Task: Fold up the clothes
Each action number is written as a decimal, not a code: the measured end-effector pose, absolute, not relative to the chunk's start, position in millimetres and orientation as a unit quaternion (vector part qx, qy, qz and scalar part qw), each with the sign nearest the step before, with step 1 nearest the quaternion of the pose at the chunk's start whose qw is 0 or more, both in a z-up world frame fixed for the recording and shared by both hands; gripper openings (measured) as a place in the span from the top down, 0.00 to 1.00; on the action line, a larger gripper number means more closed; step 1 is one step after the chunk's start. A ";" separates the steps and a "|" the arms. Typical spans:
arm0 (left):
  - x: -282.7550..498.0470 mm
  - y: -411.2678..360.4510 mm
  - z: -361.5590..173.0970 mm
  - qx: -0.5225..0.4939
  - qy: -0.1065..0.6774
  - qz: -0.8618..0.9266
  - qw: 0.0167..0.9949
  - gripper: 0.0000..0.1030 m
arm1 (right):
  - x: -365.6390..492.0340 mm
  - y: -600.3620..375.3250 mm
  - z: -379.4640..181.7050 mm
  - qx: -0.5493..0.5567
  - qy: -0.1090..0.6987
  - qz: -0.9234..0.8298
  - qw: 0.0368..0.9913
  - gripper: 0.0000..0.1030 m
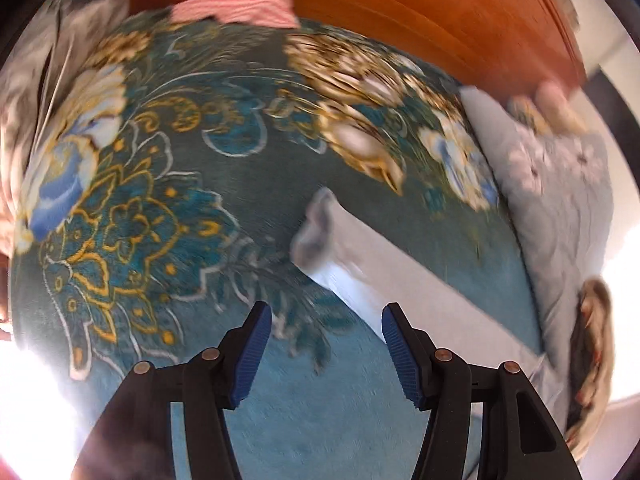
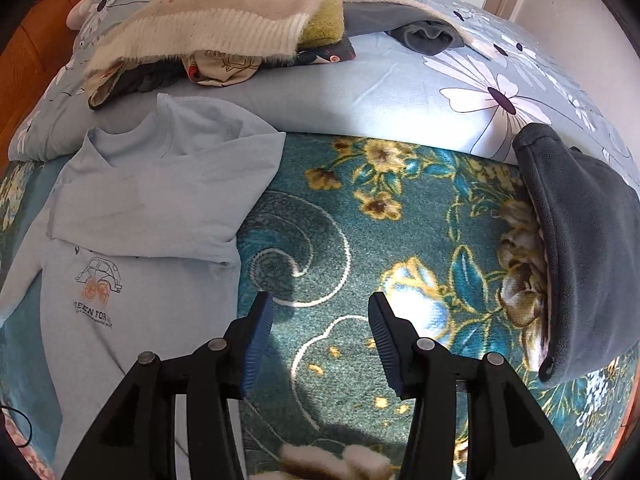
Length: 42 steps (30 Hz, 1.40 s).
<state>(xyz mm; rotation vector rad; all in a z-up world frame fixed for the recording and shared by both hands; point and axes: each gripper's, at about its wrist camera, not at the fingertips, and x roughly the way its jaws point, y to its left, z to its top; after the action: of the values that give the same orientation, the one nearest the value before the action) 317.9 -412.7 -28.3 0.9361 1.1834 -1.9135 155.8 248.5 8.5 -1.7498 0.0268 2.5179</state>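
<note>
A light blue T-shirt (image 2: pixel 132 216) is spread on the teal floral blanket (image 2: pixel 360 240), at nine to ten o'clock of the right gripper (image 2: pixel 320 320), whose jaws are held wide over bare blanket. The left gripper (image 1: pixel 326 332) is likewise spread wide and empty; the shirt's pale sleeve (image 1: pixel 360 264) is seen at one o'clock, blurred. A heap of clothes (image 2: pixel 224 28) is piled on the flowered quilt (image 2: pixel 400 92) at twelve o'clock, and a dark fleece (image 2: pixel 580 240) is draped at three.
</note>
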 end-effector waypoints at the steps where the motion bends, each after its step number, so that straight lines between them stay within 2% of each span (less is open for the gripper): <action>1: 321.7 -421.0 -31.9 0.352 0.468 -0.736 0.341 0.40 | 156.3 243.9 9.2 -0.571 0.012 0.820 0.034 0.51; 6: 311.4 -438.6 -47.1 0.338 0.487 -0.739 0.320 0.42 | 154.1 220.0 13.3 -0.572 0.007 0.820 0.011 0.51; 7: 307.4 -438.4 -46.8 0.339 0.484 -0.742 0.318 0.48 | 153.1 216.6 15.1 -0.570 0.006 0.821 0.008 0.51; 8: 303.9 -438.8 -46.2 0.340 0.481 -0.744 0.314 0.61 | 152.3 213.7 17.0 -0.569 0.004 0.822 0.005 0.51; 9: 300.6 -438.5 -45.0 0.344 0.477 -0.746 0.312 0.69 | 151.7 212.1 18.7 -0.568 0.003 0.823 0.003 0.51; 11: 294.1 -438.5 -42.2 0.353 0.469 -0.749 0.308 0.96 | 150.8 210.3 21.6 -0.566 -0.001 0.824 0.001 0.51; 16: 278.5 -431.8 -5.6 0.353 0.429 -0.785 0.275 0.96 | 150.4 215.0 22.0 -0.567 0.008 0.824 0.001 0.51; 21: 233.7 -399.4 72.3 0.339 0.367 -0.845 0.189 0.96 | 152.3 223.1 17.9 -0.569 0.024 0.822 -0.001 0.51; 25: 178.7 -348.9 129.9 0.312 0.338 -0.882 0.098 0.96 | 153.8 230.5 15.0 -0.568 0.042 0.822 -0.004 0.51; 30: 103.1 -258.4 167.8 0.298 0.308 -0.903 -0.033 0.96 | 158.2 244.0 12.4 -0.567 0.076 0.820 0.004 0.51; 36: 32.0 -125.5 167.6 0.331 0.257 -0.892 -0.167 0.96 | 165.5 268.6 7.5 -0.565 0.101 0.819 0.016 0.51; 42: 1.7 -7.8 94.1 0.444 0.190 -0.848 -0.216 0.96 | 173.3 291.4 -4.1 -0.570 0.125 0.812 0.033 0.51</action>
<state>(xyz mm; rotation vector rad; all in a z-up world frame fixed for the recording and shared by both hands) 1.7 -7.8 94.1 1.6273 0.6977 -3.1087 173.3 291.4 -4.1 -1.7533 0.3855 2.4983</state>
